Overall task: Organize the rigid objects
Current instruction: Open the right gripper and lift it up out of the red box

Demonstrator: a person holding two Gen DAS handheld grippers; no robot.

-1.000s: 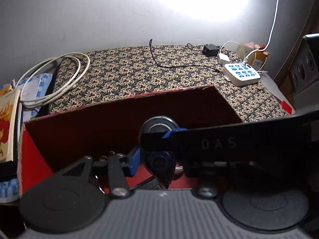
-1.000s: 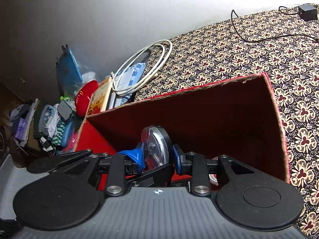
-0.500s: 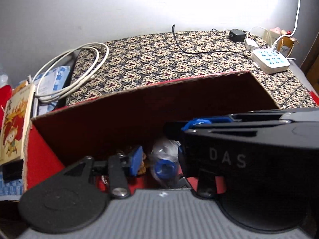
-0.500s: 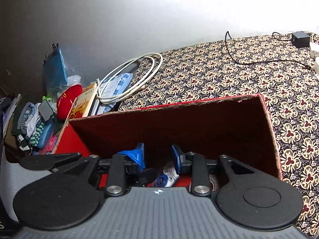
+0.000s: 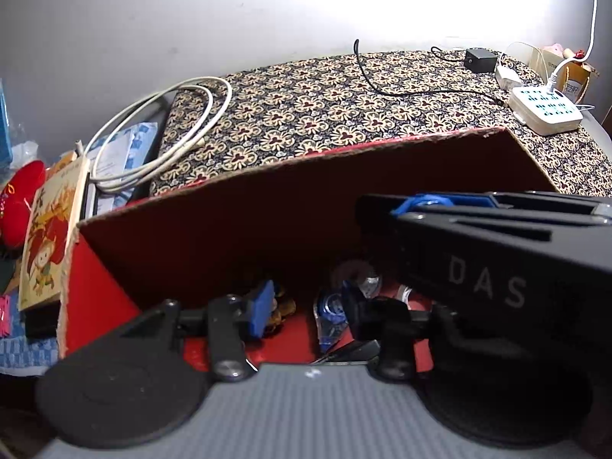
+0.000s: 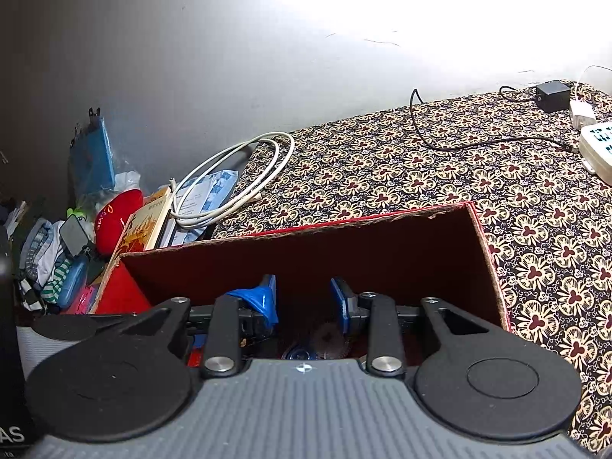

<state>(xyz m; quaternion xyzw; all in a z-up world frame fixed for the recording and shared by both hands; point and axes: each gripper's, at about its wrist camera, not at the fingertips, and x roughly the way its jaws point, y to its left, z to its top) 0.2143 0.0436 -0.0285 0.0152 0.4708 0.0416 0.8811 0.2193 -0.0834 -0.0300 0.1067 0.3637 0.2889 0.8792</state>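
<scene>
An open red cardboard box (image 5: 267,210) sits on the patterned cloth, and both grippers reach into it from the near side. My left gripper (image 5: 306,304) stands open over the box floor, with a clear blue tape dispenser (image 5: 331,315) lying beside its right pad, not pinched. A silvery round tin (image 5: 359,275) and a small golden object (image 5: 283,308) rest on the floor. My right gripper (image 6: 304,300) is opening its jaws with nothing between the blue pads; the tin (image 6: 329,338) lies below them. Its black frame (image 5: 485,283) crosses the right of the left wrist view.
The patterned cloth (image 6: 420,176) spreads behind the box, carrying a black cable, a black adapter (image 5: 480,59) and a white power strip (image 5: 547,109). Left of the box are a coiled white cable (image 5: 164,130), a picture book (image 5: 49,237), a red plush (image 6: 114,214) and piled clothes (image 6: 49,260).
The right gripper let go of the round tin, which now lies in the box. Both cameras tipped further down into the box, and the right gripper's frame looms larger in the left view.
</scene>
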